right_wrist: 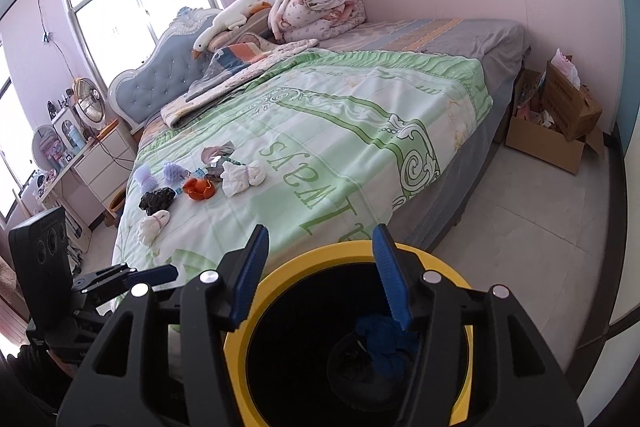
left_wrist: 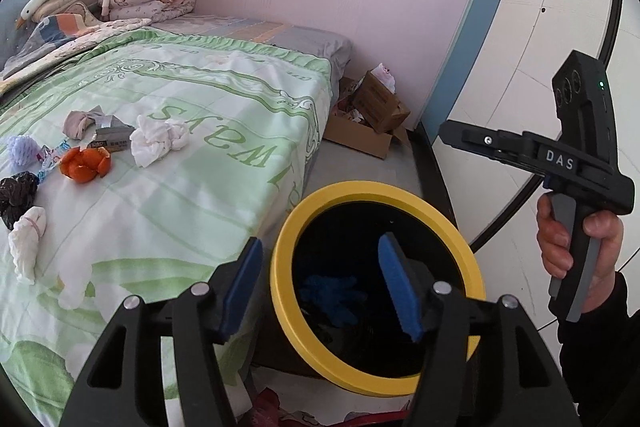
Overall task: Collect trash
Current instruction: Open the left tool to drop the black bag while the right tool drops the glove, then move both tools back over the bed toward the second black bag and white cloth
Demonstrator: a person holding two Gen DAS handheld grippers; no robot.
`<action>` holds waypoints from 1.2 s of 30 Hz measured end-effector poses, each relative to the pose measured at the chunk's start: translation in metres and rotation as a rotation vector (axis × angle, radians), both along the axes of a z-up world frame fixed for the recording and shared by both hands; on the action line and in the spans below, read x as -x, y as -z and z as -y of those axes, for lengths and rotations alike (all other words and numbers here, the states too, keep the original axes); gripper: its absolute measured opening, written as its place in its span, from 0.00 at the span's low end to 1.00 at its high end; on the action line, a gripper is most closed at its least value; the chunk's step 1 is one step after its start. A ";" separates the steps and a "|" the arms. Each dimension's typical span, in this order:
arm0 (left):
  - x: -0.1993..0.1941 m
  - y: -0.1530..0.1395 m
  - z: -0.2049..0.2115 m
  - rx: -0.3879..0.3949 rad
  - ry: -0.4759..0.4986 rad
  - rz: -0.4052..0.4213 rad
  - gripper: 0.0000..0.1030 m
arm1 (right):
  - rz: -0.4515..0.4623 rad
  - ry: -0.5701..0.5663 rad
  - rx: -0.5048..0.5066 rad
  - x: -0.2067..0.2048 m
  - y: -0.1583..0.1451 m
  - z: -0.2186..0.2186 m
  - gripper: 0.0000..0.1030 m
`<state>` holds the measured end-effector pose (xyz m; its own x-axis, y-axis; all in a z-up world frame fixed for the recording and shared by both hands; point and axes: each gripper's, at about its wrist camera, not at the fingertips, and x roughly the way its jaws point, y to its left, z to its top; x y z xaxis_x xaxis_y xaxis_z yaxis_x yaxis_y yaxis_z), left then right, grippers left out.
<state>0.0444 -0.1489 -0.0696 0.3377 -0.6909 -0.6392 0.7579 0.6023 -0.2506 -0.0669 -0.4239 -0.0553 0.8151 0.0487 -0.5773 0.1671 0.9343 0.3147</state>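
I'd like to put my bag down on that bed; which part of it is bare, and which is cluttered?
The green quilt is bare from the printed lettering to its foot end, and also in the near corner beside the yellow-rimmed bin. The trash is crowded around the orange peel and white tissue wad; folded bedding fills the head end.

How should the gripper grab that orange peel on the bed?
Pinch one upturned flap of the orange peel, coming down from above. It lies opened out on the quilt with curled edges sticking up, and wrappers crowd its left side, so its right side is probably easiest.
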 end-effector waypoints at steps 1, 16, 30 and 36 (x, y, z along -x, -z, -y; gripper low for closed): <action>-0.002 -0.002 -0.003 0.004 -0.009 0.004 0.56 | 0.002 -0.001 0.002 -0.001 -0.001 0.000 0.50; -0.047 -0.037 -0.074 0.042 -0.233 0.095 0.63 | 0.071 -0.085 0.064 -0.048 -0.028 -0.036 0.54; -0.090 -0.062 -0.142 0.044 -0.440 0.178 0.73 | 0.095 -0.199 0.099 -0.115 -0.041 -0.089 0.63; -0.115 -0.056 -0.165 0.006 -0.521 0.178 0.75 | 0.087 -0.233 0.118 -0.151 -0.040 -0.111 0.67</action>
<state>0.1590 0.0157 -0.0140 0.7390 -0.4066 -0.5372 0.3905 0.9083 -0.1502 0.0839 -0.3131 -0.0154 0.8368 0.1768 -0.5182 -0.0791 0.9755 0.2051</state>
